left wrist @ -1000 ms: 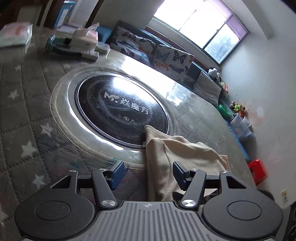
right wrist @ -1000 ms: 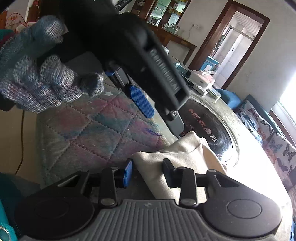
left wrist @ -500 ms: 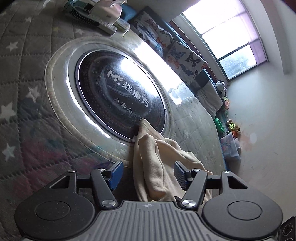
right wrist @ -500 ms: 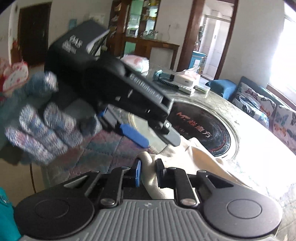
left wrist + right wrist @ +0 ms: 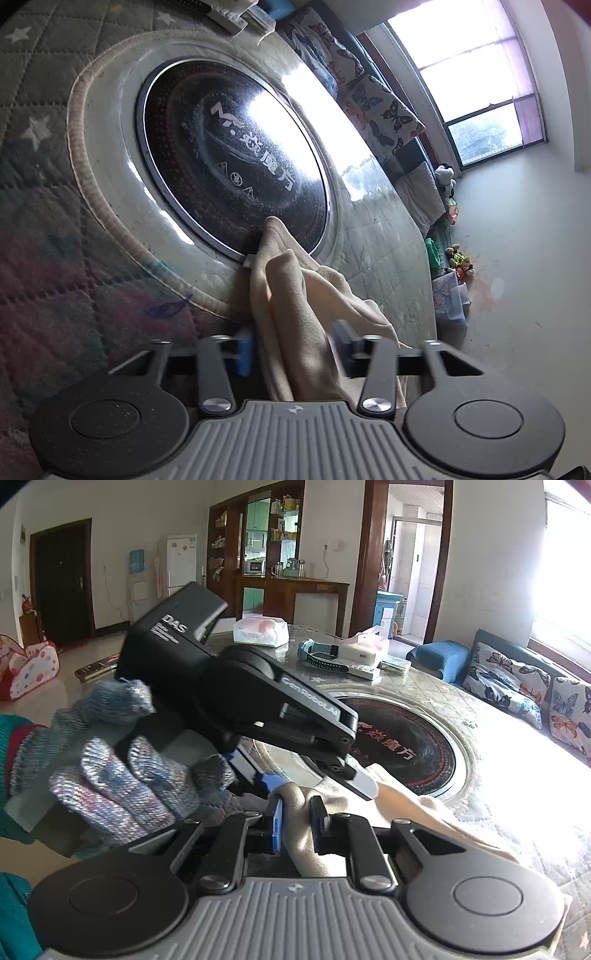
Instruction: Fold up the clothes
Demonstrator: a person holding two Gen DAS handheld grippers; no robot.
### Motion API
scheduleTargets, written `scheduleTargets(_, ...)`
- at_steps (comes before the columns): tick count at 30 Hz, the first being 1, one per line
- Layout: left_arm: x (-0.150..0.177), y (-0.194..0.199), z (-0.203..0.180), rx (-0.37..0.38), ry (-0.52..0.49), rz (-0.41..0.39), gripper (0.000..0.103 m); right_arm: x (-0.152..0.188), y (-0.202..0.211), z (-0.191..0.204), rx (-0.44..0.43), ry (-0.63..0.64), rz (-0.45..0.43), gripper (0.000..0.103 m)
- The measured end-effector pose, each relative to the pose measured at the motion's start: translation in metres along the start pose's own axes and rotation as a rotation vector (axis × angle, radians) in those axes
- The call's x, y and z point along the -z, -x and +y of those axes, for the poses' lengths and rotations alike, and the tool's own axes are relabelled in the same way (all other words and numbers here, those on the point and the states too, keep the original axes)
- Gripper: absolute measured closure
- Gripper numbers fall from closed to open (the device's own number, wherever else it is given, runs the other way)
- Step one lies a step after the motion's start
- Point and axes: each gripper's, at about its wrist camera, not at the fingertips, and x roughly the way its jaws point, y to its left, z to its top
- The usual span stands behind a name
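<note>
While the right claw (image 5: pixel 297 825) is clenched on a bunched edge of the beige garment (image 5: pixel 424 808), the left claw (image 5: pixel 291 350) straddles it ungripped; cloth trails up-frame to the worktop's (image 5: pixel 388 236) black induction hob (image 5: pixel 229 147).

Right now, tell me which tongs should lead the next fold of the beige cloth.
Right. The right tongs are shut on the beige cloth; the left tongs straddle a fold with visible gaps, so they probably must close first.
</note>
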Motion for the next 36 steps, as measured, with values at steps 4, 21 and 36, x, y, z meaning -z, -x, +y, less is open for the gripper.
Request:
scheduleTargets(4, 0.000, -0.004, 0.006, 0.009, 0.017, 0.012, 0.080, 0.003, 0.003, -0.001, -0.010, -0.009, -0.004, 0.089)
scheduleTargets(21, 0.009, 0.000, -0.006, -0.051, -0.136, -0.012, 0.082, 0.043, 0.044, -0.092, 0.334, -0.275, -0.009, 0.077)
scheduleTargets(36, 0.009, -0.002, -0.016, -0.105, -0.221, -0.023, 0.082, 0.105, 0.034, -0.175, 0.431, -0.606, 0.013, 0.061)
